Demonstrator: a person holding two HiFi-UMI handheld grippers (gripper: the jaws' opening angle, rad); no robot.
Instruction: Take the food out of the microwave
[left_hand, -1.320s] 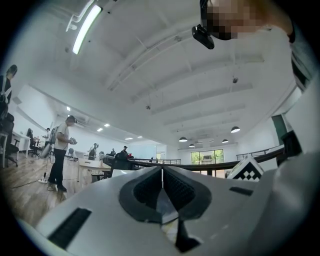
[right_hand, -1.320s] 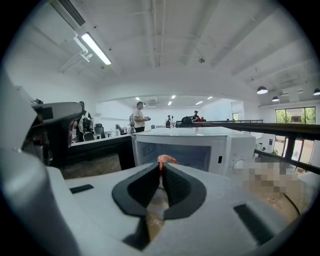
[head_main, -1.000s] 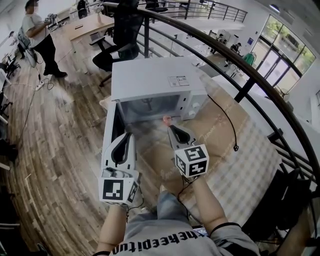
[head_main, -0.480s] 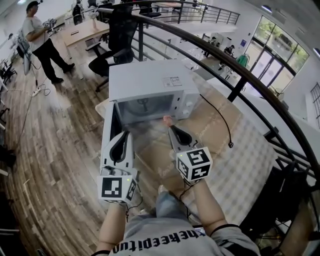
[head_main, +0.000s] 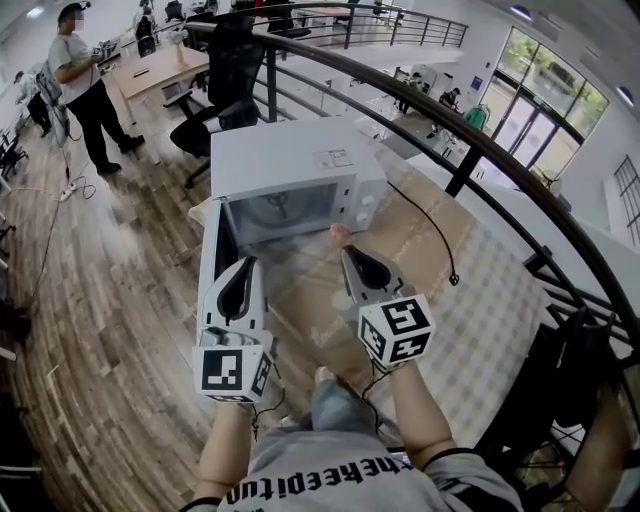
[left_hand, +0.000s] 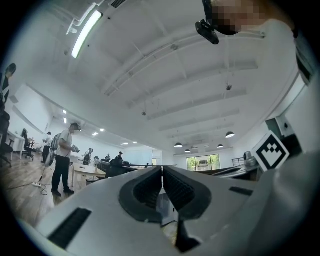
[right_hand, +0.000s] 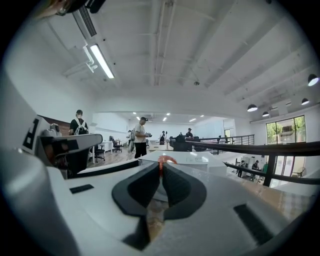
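Observation:
A white microwave (head_main: 300, 160) stands on the table, its door (head_main: 208, 270) swung open to the left and its lit cavity (head_main: 285, 208) showing only the turntable. My right gripper (head_main: 343, 250) is just in front of the opening, shut on a small orange-pink piece of food (head_main: 339, 234) that sticks out past its tips. The right gripper view shows the same food (right_hand: 164, 159) pinched at the jaw tips, with the microwave's top (right_hand: 192, 159) behind it. My left gripper (head_main: 246, 264) hovers by the open door, shut with nothing in it (left_hand: 162, 170).
A black cable (head_main: 432, 228) runs from the microwave across the brown table top (head_main: 400, 250). A dark railing (head_main: 480, 150) curves behind and to the right. An office chair (head_main: 225, 70) and a standing person (head_main: 85, 85) are on the wooden floor at the left.
Both grippers keep their places before the microwave, the right one still shut on the food. The head view has shifted slightly, so the microwave sits a little higher in the picture.

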